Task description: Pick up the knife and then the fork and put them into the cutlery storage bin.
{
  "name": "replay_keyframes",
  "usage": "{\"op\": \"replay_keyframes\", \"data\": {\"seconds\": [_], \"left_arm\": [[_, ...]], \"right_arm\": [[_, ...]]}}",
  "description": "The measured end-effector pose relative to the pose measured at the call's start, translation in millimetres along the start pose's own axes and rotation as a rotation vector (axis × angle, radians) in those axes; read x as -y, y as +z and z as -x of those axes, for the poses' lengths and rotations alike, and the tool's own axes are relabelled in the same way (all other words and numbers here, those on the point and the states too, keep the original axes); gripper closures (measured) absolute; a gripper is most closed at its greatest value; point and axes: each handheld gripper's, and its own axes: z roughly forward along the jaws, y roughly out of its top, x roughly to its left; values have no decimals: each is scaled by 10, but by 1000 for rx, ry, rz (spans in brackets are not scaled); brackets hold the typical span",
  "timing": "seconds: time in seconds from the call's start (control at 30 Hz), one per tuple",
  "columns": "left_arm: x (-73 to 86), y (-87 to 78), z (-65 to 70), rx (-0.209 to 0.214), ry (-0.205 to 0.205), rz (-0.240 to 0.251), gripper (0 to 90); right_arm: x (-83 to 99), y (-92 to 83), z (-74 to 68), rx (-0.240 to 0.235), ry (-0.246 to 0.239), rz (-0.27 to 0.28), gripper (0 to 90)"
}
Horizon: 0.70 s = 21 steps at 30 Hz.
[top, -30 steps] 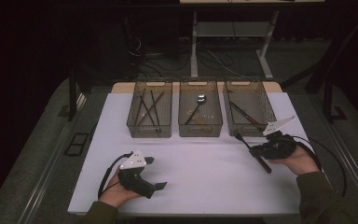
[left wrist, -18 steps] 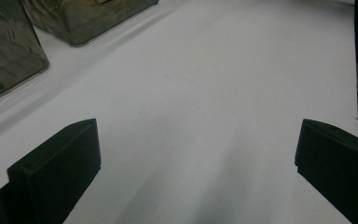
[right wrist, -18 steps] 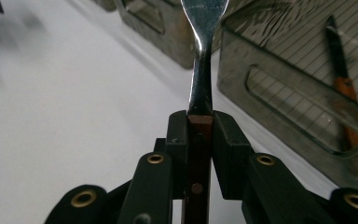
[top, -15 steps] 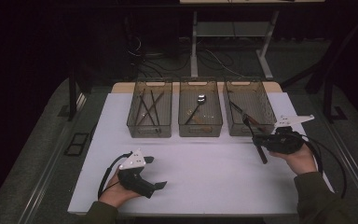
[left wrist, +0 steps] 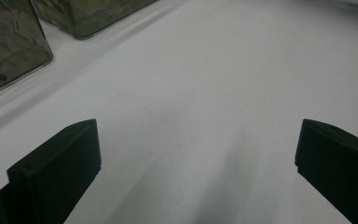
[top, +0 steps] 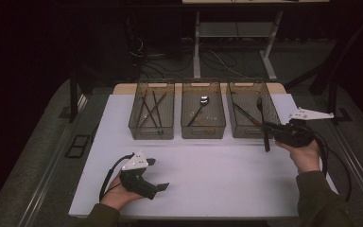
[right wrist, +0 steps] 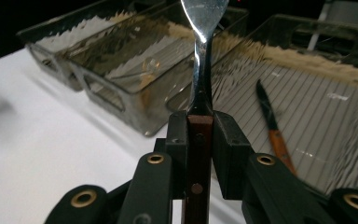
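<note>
1. High view, lower left of the frame: we rest our left gripper [top: 157,175] low on the white surface [top: 208,175], the hand under it, jaws pointing right. In the left gripper view its jaws stand wide apart with nothing between them.
2. At the top centre of the frame sit three clear bins in a row: the left bin [top: 151,116] with dark utensils, the middle bin [top: 203,114] with a spoon, the right bin [top: 252,113] with a knife [right wrist: 272,126].
3. On the right of the frame, our right gripper [top: 267,128] is clamped on a wooden-handled utensil [right wrist: 198,88]; we cannot tell its head. It hangs at the right bin's near right corner, handle down, forearm angled in from the bottom edge.
4. We judge the step to be carrying this utensil to a bin. Next we must bring it above the matching bin, lower it, then ease the jaws apart.
</note>
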Motion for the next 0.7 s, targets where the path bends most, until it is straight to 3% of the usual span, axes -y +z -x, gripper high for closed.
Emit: {"op": "replay_keyframes", "data": {"seconds": [0.5,0.7], "left_arm": [[-5,-7,19,-4,10,5,0],[-6,-7,22,-3,8,9,0]], "right_arm": [[-344,92,169,112,20,76,772],[-528,193,325,175,46,85,772]]}}
